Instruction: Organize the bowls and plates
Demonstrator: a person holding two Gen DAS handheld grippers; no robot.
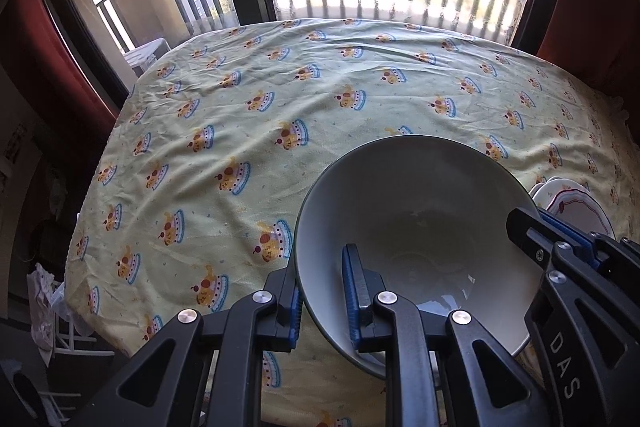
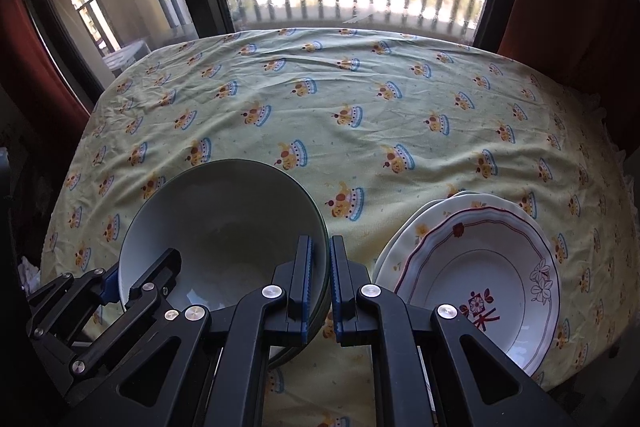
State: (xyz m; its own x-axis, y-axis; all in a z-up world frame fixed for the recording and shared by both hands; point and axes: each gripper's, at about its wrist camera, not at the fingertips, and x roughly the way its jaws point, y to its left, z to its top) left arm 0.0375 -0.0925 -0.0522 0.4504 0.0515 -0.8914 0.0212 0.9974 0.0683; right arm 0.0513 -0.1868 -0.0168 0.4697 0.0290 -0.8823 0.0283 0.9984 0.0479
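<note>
Both my tools are on the same bowl, one per side, over the table w/ the yellow-green printed cloth.

My left gripper straddles the bowl's left rim: one blue-padded finger outside the wall, the other finger inside the bowl. The gap is fairly narrow, about the wall's thickness plus a little. Outer pad looks pressed against the rim; inner pad sits against the inside wall, so I read it as pinching the rim.

My right gripper is on the opposite rim, seen in the right wrist view on the bowl's right edge. Fingers nearly together, only a thin slot between the pads, w/ the rim running into that slot. Left pad inside, right pad outside. In the left wrist view this same tool shows at the bowl's right side.

The rim looks doubled at the right edge in the right wrist view, so it may be 2 bowls nested; can't tell for sure. Can't tell either if the bowl sits on the cloth or is just off it.

Plates: a stack w/ a red-trimmed floral one on top, on the cloth just right of the bowl, near my right tool, not touching it.
</note>
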